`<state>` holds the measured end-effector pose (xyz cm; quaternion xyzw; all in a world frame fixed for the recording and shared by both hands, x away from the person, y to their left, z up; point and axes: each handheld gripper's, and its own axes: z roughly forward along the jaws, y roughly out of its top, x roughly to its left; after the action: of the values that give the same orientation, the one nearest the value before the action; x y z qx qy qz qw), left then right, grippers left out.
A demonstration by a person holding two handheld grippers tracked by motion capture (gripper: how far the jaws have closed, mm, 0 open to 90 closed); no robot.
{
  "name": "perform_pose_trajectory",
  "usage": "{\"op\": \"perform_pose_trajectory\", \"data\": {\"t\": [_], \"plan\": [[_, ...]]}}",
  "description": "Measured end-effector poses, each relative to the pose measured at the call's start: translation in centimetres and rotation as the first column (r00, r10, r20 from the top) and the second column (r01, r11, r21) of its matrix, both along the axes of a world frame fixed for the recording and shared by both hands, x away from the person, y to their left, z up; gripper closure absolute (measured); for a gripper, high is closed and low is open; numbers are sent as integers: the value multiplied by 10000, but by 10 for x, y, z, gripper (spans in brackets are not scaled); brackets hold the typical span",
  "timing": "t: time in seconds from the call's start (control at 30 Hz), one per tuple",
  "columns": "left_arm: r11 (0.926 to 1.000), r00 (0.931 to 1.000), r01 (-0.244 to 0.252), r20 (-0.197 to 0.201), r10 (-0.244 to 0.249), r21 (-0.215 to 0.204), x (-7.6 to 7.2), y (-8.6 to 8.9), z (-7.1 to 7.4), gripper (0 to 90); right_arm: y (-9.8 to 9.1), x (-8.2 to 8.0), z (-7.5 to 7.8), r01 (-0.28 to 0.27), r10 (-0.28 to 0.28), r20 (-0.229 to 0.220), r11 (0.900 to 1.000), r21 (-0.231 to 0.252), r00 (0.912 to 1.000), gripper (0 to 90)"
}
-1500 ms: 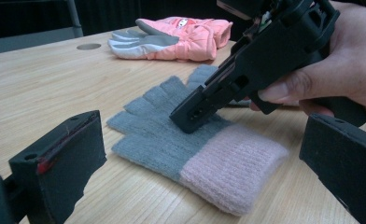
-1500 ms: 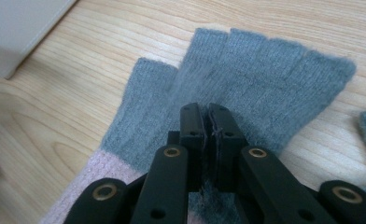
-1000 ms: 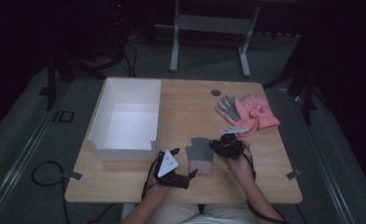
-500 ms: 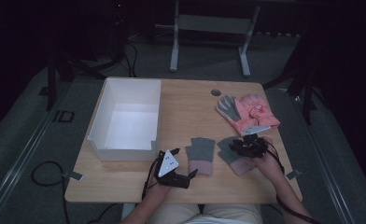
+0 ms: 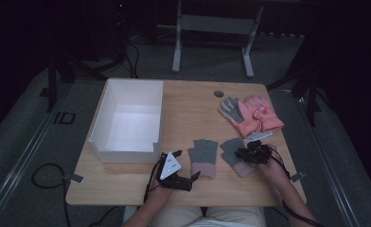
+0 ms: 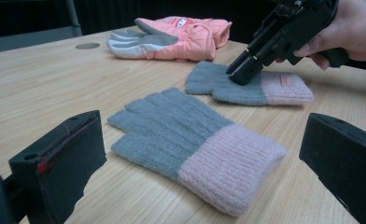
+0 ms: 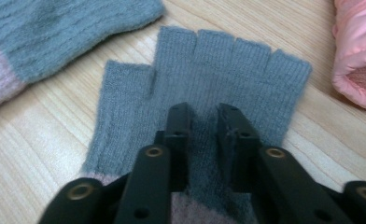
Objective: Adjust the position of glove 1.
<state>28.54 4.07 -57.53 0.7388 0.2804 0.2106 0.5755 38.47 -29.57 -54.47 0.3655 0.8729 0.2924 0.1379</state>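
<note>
Right gripper (image 7: 203, 116) on the right-hand grey knit glove (image 7: 209, 70), jaws closing, narrow, pinching a fold of its palm. Left gripper (image 6: 195, 154) wide apart, idle. Needs a firm pinch before lifting.

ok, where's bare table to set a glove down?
Free: the strip between the bin and the pink gloves, and the front edge right of the left gripper. Crowded: front right, around both grey gloves and the right gripper.
</note>
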Motion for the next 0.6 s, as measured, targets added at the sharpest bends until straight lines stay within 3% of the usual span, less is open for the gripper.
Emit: {"op": "perform_pose_trajectory", "data": {"t": [0.23,0.37,0.4,0.53,0.6], "plan": [[10000,10000,-1,3,1,23,0,0,0,0,8,-4,4,575,-573,61,9980,-278,9983,849],[10000,10000,9,62,-9,10,0,0,0,0,8,-8,10,968,-966,169,9952,-131,9952,851],[10000,10000,0,29,0,16,0,0,0,0,8,-17,24,1353,-1363,383,9904,282,9899,851],[10000,10000,11,59,-11,12,0,0,0,0,9,-29,45,1659,-1692,748,9849,487,9827,851],[10000,10000,-9,14,9,19,0,0,0,0,9,-35,57,1990,-2054,900,9771,751,9745,851]]}}
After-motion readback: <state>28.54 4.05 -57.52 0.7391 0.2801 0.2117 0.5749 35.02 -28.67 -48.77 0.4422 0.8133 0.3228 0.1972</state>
